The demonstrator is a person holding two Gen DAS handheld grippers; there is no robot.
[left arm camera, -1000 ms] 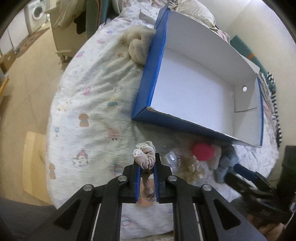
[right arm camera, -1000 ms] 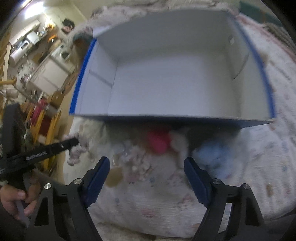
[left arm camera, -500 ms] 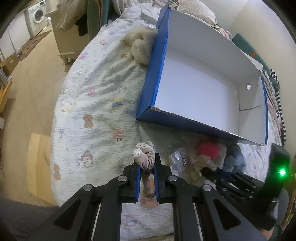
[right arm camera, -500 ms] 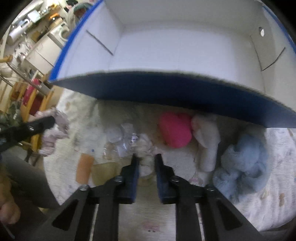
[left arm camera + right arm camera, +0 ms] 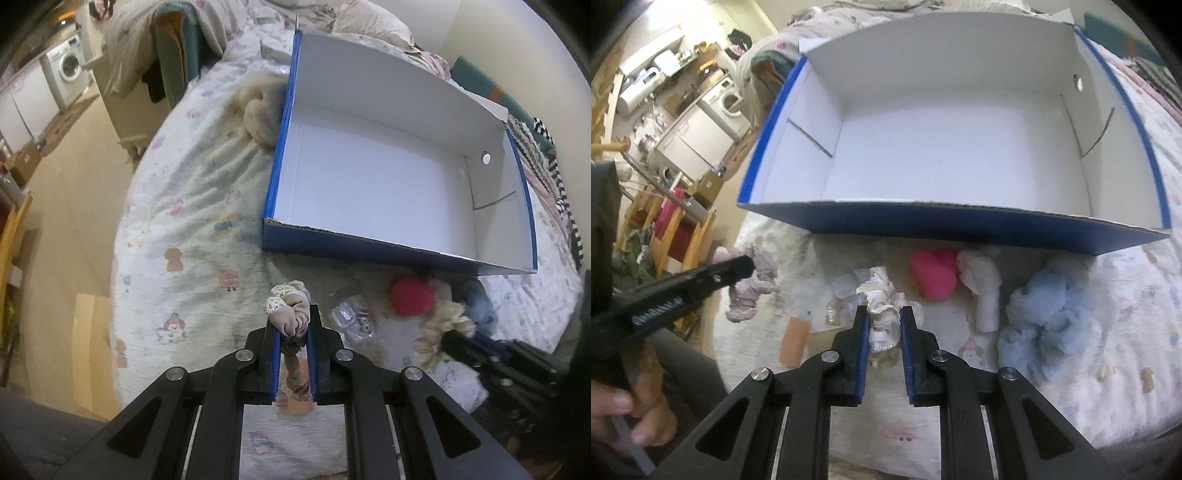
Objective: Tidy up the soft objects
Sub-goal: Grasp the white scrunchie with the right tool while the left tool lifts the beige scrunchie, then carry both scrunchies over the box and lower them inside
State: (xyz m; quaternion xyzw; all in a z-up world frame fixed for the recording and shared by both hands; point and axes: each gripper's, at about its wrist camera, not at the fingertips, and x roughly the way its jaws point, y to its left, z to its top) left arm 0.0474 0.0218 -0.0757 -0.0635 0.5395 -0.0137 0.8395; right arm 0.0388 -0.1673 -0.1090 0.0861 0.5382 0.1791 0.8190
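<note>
Beige knotted cloth sits pinched in the left gripper, held above the quilt; the right gripper clamps a white frilled bundle. Judged step: carrying both toward the blue box at twelve o'clock, unfilled. Next calls for lifting over its near wall. Printed quilt; washing machine at ten o'clock.
</note>
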